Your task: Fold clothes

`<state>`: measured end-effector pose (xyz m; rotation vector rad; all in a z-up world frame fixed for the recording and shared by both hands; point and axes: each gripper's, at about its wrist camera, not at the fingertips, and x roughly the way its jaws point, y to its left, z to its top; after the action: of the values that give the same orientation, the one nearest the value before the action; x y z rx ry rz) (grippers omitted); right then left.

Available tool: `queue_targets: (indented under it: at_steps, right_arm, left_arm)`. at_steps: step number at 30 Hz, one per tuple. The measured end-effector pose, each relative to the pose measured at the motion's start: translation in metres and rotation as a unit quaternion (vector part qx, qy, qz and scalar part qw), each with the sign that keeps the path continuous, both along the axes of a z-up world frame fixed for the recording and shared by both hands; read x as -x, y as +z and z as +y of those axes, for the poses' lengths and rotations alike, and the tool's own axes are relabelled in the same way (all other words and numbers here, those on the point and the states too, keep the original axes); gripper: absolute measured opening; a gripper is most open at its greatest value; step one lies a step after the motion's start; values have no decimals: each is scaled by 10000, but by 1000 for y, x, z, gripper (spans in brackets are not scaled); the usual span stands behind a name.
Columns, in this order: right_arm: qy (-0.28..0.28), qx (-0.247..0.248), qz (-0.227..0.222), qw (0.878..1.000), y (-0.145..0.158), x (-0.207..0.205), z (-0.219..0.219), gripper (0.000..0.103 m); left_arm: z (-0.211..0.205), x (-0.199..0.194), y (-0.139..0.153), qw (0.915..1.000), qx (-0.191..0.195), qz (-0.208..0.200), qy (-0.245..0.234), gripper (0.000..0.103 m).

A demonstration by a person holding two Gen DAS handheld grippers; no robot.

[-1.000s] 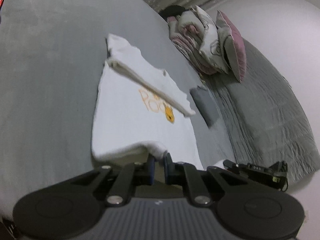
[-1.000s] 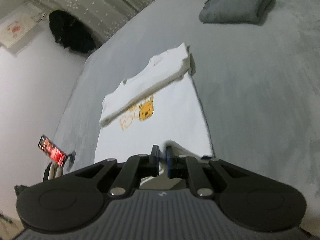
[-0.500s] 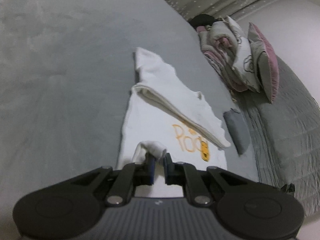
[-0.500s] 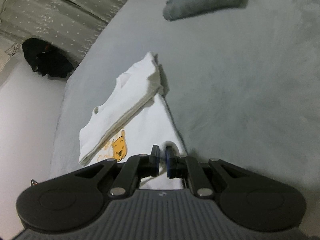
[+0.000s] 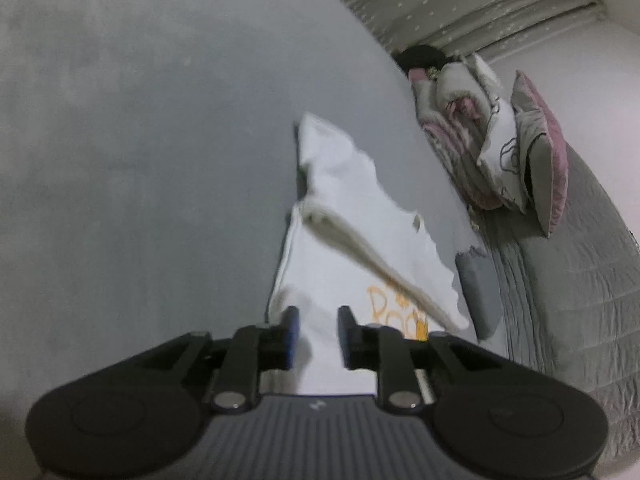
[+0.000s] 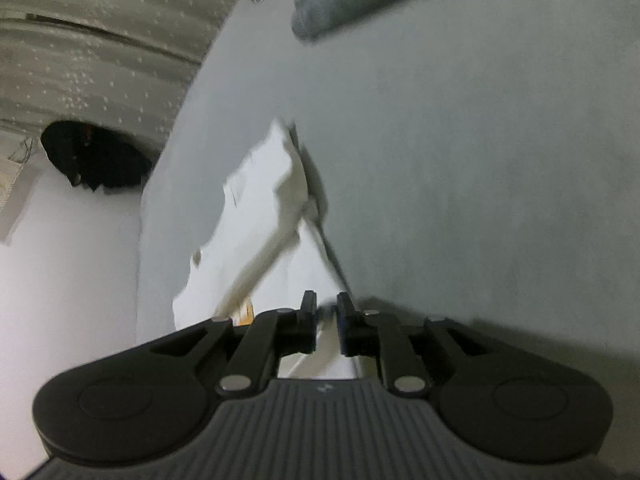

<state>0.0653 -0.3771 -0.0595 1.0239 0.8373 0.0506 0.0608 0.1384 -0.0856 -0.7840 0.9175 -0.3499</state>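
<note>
A white T-shirt (image 5: 352, 248) with an orange print (image 5: 394, 312) lies on the grey bed, its top part folded over. My left gripper (image 5: 314, 316) is open just above the shirt's near left part, with white cloth showing between the fingers. The shirt also shows in the right wrist view (image 6: 264, 220). My right gripper (image 6: 326, 304) is partly open over the shirt's near right edge, with cloth in the gap but not pinched.
A folded grey garment lies beyond the shirt (image 5: 474, 292) (image 6: 360, 4). Pillows and a bundled quilt (image 5: 492, 136) sit on a grey quilted cover (image 5: 560, 300). A dark bundle (image 6: 96, 160) lies by the curtain. Grey bedsheet (image 5: 140, 160) surrounds the shirt.
Both grippers carried the shirt's near hem forward toward the folded top, then opened and let the cloth go. The shirt now looks shorter.
</note>
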Motion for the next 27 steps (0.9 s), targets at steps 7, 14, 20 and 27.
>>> queue_targets:
  at_steps: [7,14,20,27]
  right_arm:
    - [-6,453,-85,9989,0,4,4,45]
    - [354,1237,-185,9915,5,6,21,45]
    - [602,2338,-312,9699,17,6,29,45]
    - [1161,2441,-333,9622,17,9,33,45]
  left_arm:
    - [1,-2,10,9986,-464,-256,-6,35]
    - [-22,2,9,9924,-1093,-467,-311,34]
    - [-35,5,8,9842,-1603,-653,-372,28]
    - [-39,9,11,9822,-1687,-739,-369,27]
